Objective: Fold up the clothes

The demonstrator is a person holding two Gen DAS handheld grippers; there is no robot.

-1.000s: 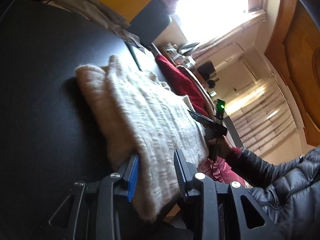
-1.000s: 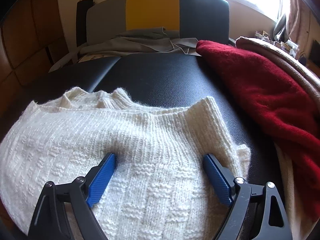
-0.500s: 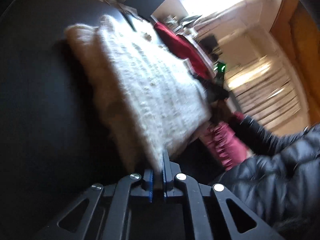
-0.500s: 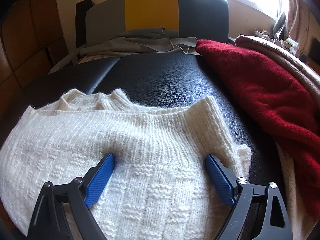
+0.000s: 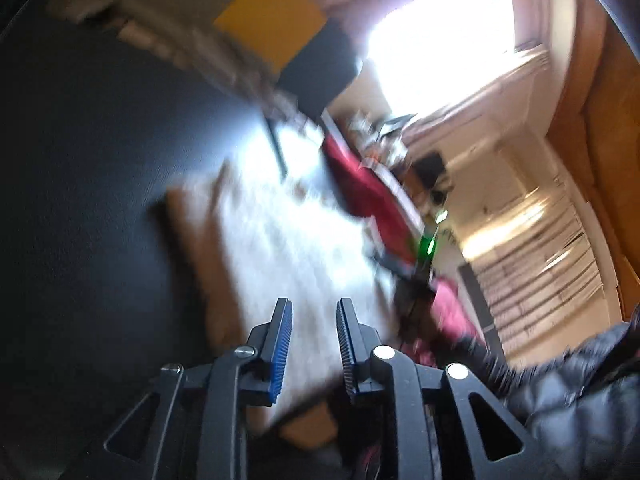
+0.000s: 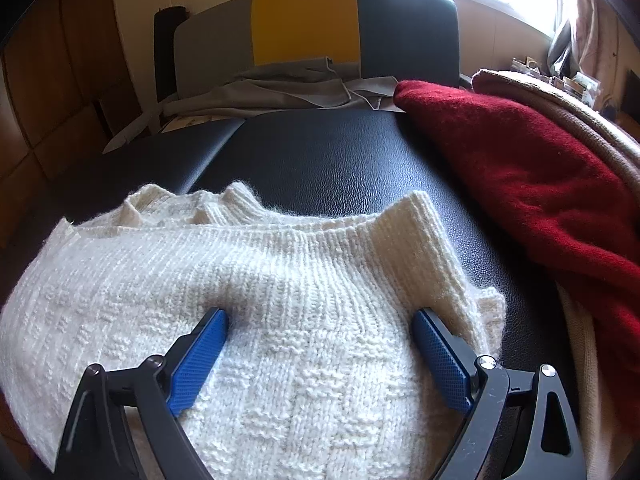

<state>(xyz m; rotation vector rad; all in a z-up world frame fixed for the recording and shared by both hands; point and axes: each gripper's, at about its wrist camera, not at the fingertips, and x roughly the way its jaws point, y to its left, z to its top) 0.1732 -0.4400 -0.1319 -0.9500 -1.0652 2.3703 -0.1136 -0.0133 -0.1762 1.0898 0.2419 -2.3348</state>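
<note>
A cream knitted sweater (image 6: 280,304) lies folded on a black padded surface (image 6: 320,160). My right gripper (image 6: 320,336) is wide open, its blue pads (image 6: 200,356) resting on the sweater near its ribbed edge. In the blurred left wrist view the sweater (image 5: 288,248) lies ahead of my left gripper (image 5: 312,328), which is open with a narrow gap and holds nothing; it hovers over the sweater's near edge. The right gripper, with a green light, shows there at the sweater's far side (image 5: 424,256).
A red garment (image 6: 540,176) and a beige one (image 6: 592,120) lie piled to the right of the sweater. Grey cloth (image 6: 280,92) lies at the back before a grey, yellow and black backrest (image 6: 304,24). A person's dark puffer sleeve (image 5: 580,380) is at lower right.
My left gripper shut on the sweater's edge half a second ago and has now opened and let go. The left view swings and blurs. The right gripper has stayed open on the sweater.
</note>
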